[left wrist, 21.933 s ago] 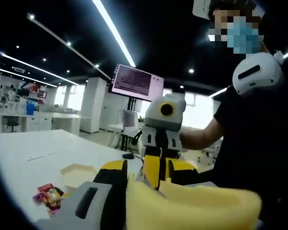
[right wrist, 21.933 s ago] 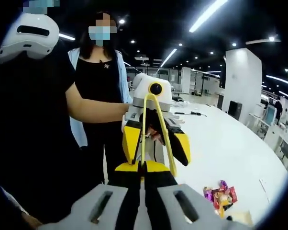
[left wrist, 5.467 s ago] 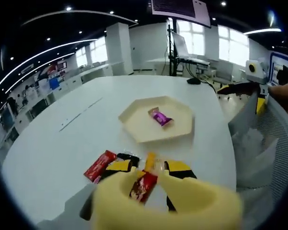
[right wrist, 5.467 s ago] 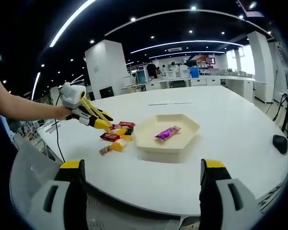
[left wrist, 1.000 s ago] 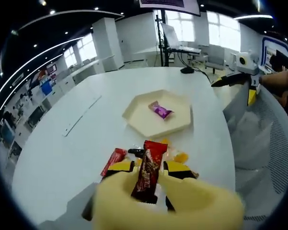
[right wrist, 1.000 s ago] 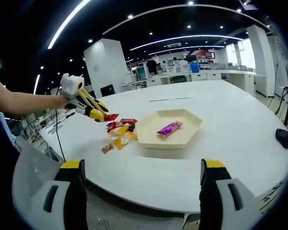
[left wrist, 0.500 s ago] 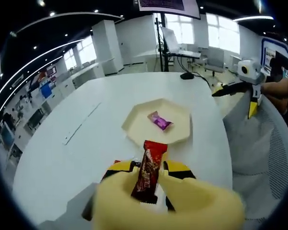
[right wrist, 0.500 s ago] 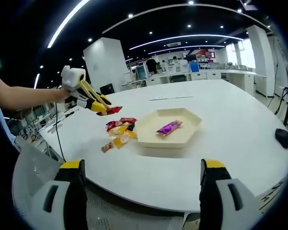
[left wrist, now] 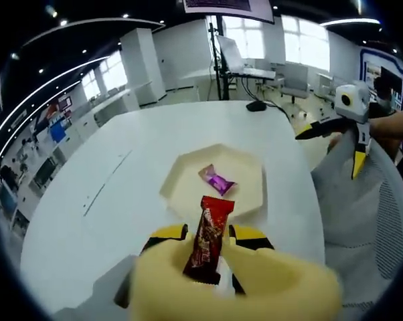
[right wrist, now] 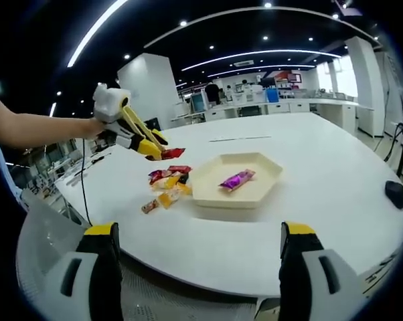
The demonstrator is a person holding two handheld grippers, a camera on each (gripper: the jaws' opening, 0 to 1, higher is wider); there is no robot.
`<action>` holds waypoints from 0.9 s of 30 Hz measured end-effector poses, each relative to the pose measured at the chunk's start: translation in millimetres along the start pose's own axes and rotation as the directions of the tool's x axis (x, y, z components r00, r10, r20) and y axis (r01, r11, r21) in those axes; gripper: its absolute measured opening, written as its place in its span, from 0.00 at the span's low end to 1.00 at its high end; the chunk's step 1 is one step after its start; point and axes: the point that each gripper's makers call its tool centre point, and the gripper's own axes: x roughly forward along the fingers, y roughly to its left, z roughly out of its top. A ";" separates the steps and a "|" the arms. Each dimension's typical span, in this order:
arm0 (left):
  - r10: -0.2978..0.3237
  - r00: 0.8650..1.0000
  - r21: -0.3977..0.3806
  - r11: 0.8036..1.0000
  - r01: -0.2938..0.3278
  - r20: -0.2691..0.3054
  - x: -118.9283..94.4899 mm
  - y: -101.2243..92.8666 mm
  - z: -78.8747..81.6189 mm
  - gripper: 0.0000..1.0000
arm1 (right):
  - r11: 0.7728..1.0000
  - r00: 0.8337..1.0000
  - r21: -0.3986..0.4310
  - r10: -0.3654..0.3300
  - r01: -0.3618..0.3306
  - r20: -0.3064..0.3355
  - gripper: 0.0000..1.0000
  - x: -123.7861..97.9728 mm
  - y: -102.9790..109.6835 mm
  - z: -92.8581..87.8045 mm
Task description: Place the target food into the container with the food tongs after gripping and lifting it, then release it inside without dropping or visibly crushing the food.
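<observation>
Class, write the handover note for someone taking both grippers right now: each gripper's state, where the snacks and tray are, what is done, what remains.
Left gripper: shut on the yellow tongs, which hold the red snack bar above the table, short of the hexagonal tray.
Right gripper: open, holding nothing.
Done: purple candy lies in the tray; bar lifted.
Left: carry the bar over the tray, release gently. More snacks wait beside the tray.

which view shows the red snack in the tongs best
The left gripper view: the red snack stands close and upright between the left gripper fingers, over the tray. The right gripper view shows it small and far, above the table.
</observation>
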 end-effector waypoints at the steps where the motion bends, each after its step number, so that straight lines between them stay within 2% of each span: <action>1: 0.001 1.000 0.010 1.000 -0.001 -0.009 2.8 -0.6 0.2 0.21 | 1.000 1.000 -0.007 -0.003 0.003 -0.003 0.99 -0.1 -0.2 -0.1; 8: -0.019 1.000 0.017 1.000 0.020 -0.013 18.5 -6.8 12.7 0.21 | 1.000 1.000 -0.015 -0.010 0.010 -0.001 0.99 -0.2 -1.1 0.2; 15: -0.038 0.999 0.030 0.999 0.038 -0.009 38.9 -10.7 32.0 0.21 | 1.000 1.000 -0.021 -0.006 0.006 -0.004 0.99 0.2 -0.2 0.0; 27: -0.056 0.998 0.030 0.998 0.056 0.000 58.6 -13.0 48.8 0.21 | 1.000 1.000 -0.024 0.001 -0.001 0.000 0.99 0.6 0.7 0.9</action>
